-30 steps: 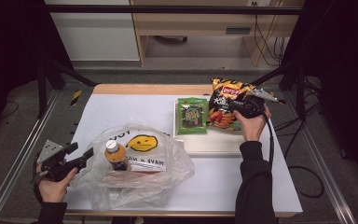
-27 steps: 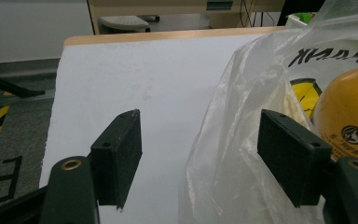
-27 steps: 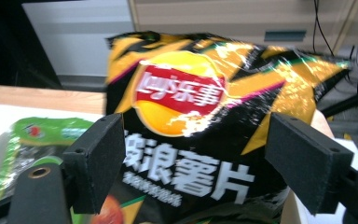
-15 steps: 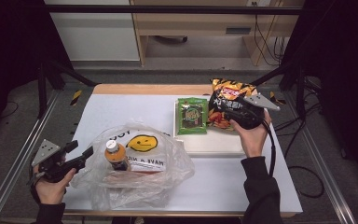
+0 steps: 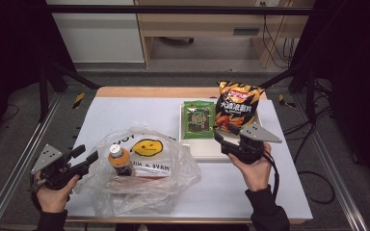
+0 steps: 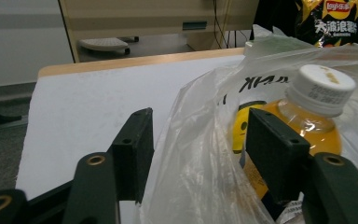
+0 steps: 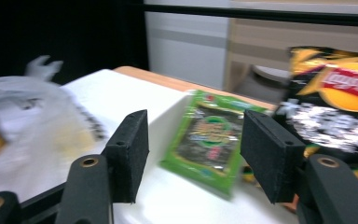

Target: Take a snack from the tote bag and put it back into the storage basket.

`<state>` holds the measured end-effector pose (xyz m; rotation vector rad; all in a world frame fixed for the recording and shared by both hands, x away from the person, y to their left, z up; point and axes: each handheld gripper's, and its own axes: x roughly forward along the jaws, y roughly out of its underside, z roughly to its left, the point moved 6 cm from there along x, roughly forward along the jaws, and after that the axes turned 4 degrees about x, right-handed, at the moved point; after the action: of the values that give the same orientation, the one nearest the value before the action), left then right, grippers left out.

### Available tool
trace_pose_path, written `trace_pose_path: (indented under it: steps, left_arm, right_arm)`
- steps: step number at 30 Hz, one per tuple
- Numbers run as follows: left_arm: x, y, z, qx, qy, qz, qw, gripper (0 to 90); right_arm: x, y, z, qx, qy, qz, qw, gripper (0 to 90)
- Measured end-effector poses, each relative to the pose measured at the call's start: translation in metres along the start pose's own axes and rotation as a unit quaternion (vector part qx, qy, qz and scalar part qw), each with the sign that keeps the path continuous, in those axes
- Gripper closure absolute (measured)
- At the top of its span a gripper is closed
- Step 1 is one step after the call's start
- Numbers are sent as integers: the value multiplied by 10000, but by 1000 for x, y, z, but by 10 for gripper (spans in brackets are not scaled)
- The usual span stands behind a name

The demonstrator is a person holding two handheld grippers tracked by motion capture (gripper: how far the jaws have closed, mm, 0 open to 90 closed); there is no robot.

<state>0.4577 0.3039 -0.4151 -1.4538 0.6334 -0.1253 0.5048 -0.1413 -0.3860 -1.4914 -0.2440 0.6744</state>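
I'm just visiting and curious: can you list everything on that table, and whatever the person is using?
plastic bag: one, clear with a yellow smiley, front left of table
bottle: one, orange drink, white cap, inside the bag
green packet: one, on the white tray
chip bag: one, black and orange, right of the packet
tray: one, white, centre right
table: one, white top
left tool: black, jaws around the bag's edge
right tool: black, open, jaws empty, near the tray

A clear plastic bag (image 5: 139,175), printed with a yellow smiley face and black lettering, is seen on the white table (image 5: 125,110). Inside it, an orange drink bottle (image 5: 120,161) is capped in white. Behind the bag, a green seaweed packet (image 5: 198,119) is flanked by a black-and-orange crisp bag (image 5: 238,103).
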Motion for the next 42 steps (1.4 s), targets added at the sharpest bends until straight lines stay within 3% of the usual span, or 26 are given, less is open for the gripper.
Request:
trace_pose_path:
  steps: [2, 6, 9, 16, 18, 19, 20, 25, 31, 42]
  left_arm:
    - [-1, -2, -3, 33, 40, -11, 10000, 438]
    - [-3, -5, -12, 131, 149, -8, 9998, 476]
    - [-5, -5, -16, 140, 187, 5, 9997, 504]
    - [-9, -8, -20, 121, 251, -80, 9996, 529]
    - [-10, -8, -22, 142, 288, -59, 9995, 566]
    - [-10, -8, -24, 146, 303, -35, 9994, 566]
    - [-10, -6, -27, 143, 361, 52, 9992, 611]
    - [-11, -3, -34, 277, 454, 193, 9984, 706]
    - [-13, 7, -42, 258, 501, 403, 9976, 797]
    - [-8, 52, -43, 139, 585, 955, 9936, 827]
  right_arm:
    - [0, 0, 7, -32, -95, -32, 9999, 441]
    - [0, -1, 37, -172, -539, -19, 9984, 477]
    - [3, -1, 60, -187, -914, -51, 9956, 516]
    - [12, 2, 96, -266, -1378, -16, 9901, 583]
    - [14, 5, 109, -242, -1623, 80, 9864, 657]
    - [14, 5, 109, -242, -1623, 80, 9864, 657]
    - [15, 7, 119, -230, -1804, 159, 9832, 707]
    - [23, 17, 134, -216, -2062, 485, 9771, 791]
    - [33, 34, 147, -375, -2060, 854, 9741, 845]
    - [43, 79, 143, -510, -1857, 1579, 9685, 850]
